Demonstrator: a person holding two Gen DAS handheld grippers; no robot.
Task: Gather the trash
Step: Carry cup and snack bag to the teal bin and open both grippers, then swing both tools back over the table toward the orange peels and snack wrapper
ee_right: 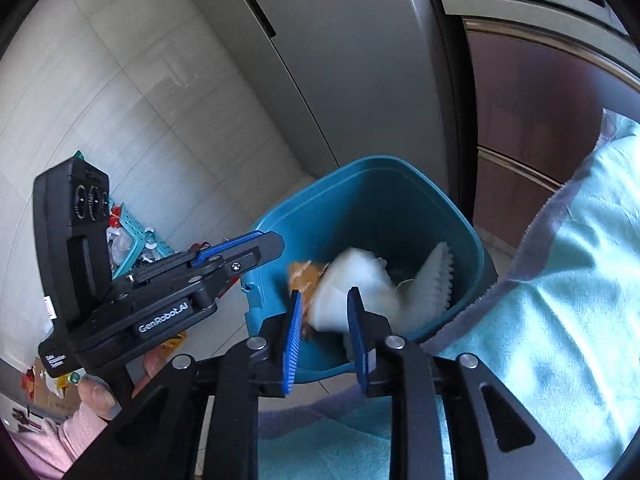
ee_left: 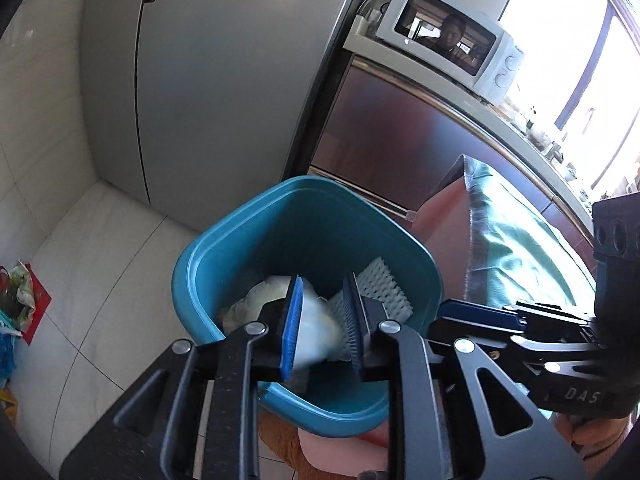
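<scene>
Two hand-held grippers reach over one blue bin (ee_left: pixel 308 240) standing on a pale tiled floor (ee_left: pixel 100 260) in front of a grey refrigerator (ee_left: pixel 208 72). The left gripper (ee_left: pixel 320 320) points down into the bin mouth; its blue-padded jaws stand a small way apart with a blurred white object (ee_left: pixel 316 326) between them, and it cannot be told whether the pads are pressing on it. The right gripper (ee_right: pixel 325 332) also tilts down over the bin's near rim, jaws parted about as far; in front of them appears a blurred white piece of trash (ee_right: pixel 352 280) with an orange-brown scrap (ee_right: pixel 306 274) beside it, and contact with the pads cannot be confirmed.

Bin contents: crumpled white paper or plastic (ee_left: pixel 260 296) on the left side and one white ribbed foam sheet (ee_left: pixel 380 284) leaning against the right wall.

A teal cloth (ee_right: pixel 560 280) covers the surface just right of the bin. One microwave (ee_left: pixel 452 44) sits on the counter behind. A small teal basket (ee_right: pixel 132 236) of clutter stands on the floor to the left, well apart from the bin.
</scene>
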